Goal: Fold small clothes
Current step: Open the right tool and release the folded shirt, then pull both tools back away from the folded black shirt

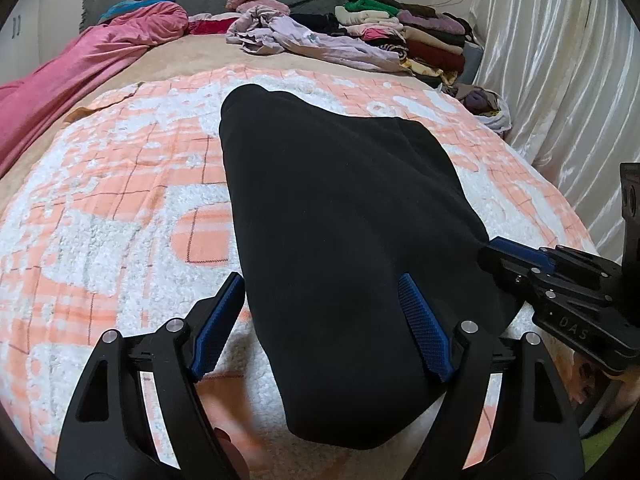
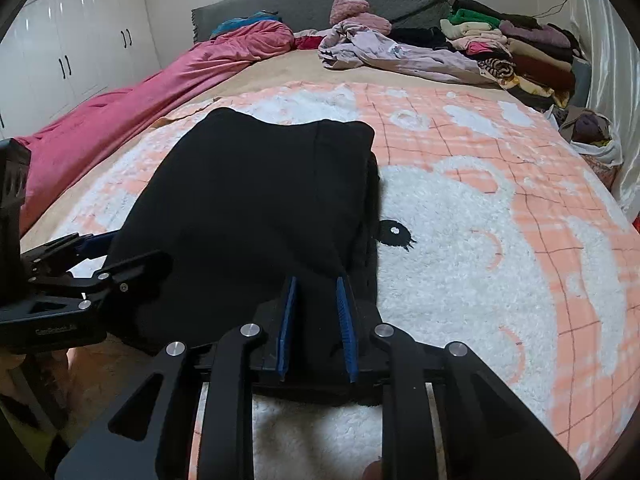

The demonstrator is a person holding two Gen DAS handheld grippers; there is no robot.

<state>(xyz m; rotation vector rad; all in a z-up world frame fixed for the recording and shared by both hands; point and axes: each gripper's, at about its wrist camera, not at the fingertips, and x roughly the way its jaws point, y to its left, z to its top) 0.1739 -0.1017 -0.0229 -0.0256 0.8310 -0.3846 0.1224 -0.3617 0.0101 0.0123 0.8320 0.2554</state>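
Black garment (image 1: 340, 208), centre frame on the patterned blanket (image 1: 100, 216): fold under way. Left gripper (image 1: 320, 320) jaws apart, straddling the near hem; right gripper (image 2: 318, 328) jaws narrowed around a cloth fold, grip uncertain. Next move, likely: secure both near corners, carry hem toward the far edge.

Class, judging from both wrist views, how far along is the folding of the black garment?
Done: the black garment lies doubled on the peach-and-white blanket. In hand: the right hand-held gripper is nearly closed at its near edge; the left hand-held gripper is open, straddling it. Left: a final fold, plus the lilac heap.
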